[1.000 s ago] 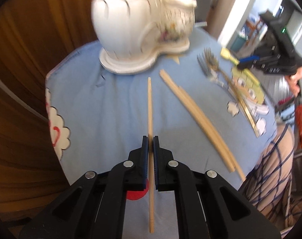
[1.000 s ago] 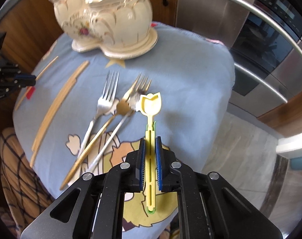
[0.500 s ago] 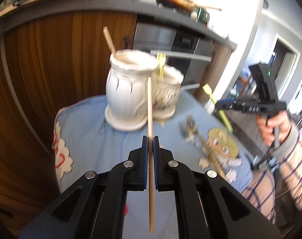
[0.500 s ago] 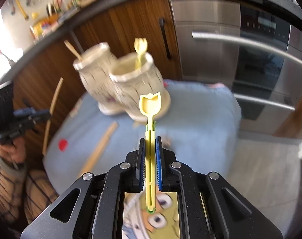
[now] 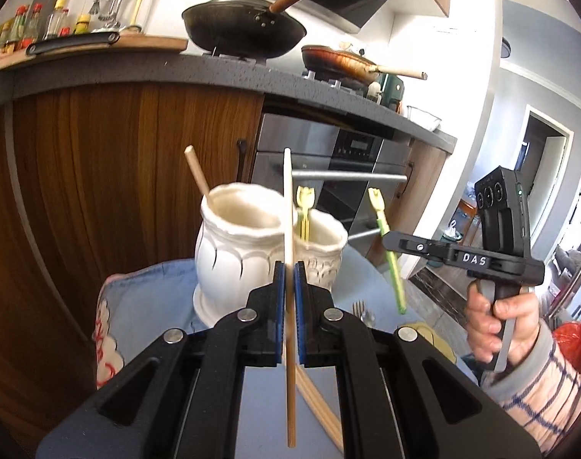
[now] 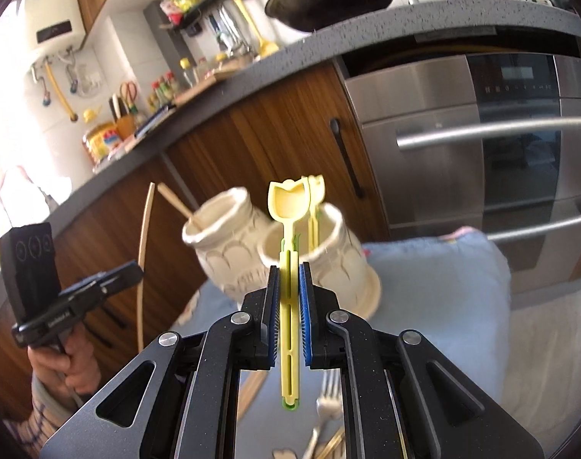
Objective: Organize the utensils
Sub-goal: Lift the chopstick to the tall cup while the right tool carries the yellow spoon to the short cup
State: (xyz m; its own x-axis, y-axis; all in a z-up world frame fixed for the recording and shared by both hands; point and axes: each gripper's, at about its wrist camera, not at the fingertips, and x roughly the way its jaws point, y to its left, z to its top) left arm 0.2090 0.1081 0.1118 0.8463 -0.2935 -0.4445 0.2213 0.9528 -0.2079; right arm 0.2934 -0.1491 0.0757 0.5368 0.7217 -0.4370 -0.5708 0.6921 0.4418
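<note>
My left gripper [image 5: 286,267] is shut on a wooden chopstick [image 5: 289,206] that stands upright in front of the white two-cup ceramic holder [image 5: 237,264]. One chopstick [image 5: 197,172] leans in the holder's left cup and a yellow tulip-shaped spoon [image 5: 303,210] stands in its right cup. My right gripper [image 6: 289,267] is shut on another yellow tulip-shaped spoon [image 6: 289,206], held upright short of the holder [image 6: 229,267]. The left wrist view shows that gripper [image 5: 386,243] to the right of the holder, with its spoon [image 5: 386,244] in it. More chopsticks [image 5: 321,409] and forks [image 6: 325,405] lie on the blue cloth.
The holder stands on a small table under a blue cartoon cloth [image 6: 436,298]. Behind it are wooden cabinets [image 5: 99,191], a steel oven [image 6: 482,145] and a counter with pans [image 5: 244,30]. A person's hand in a checked sleeve [image 5: 520,382] grips the right tool.
Both grippers have risen and tilted up from the cloth, lifting the chopstick and the yellow spoon. The holder now sits lower and closer in both views.
</note>
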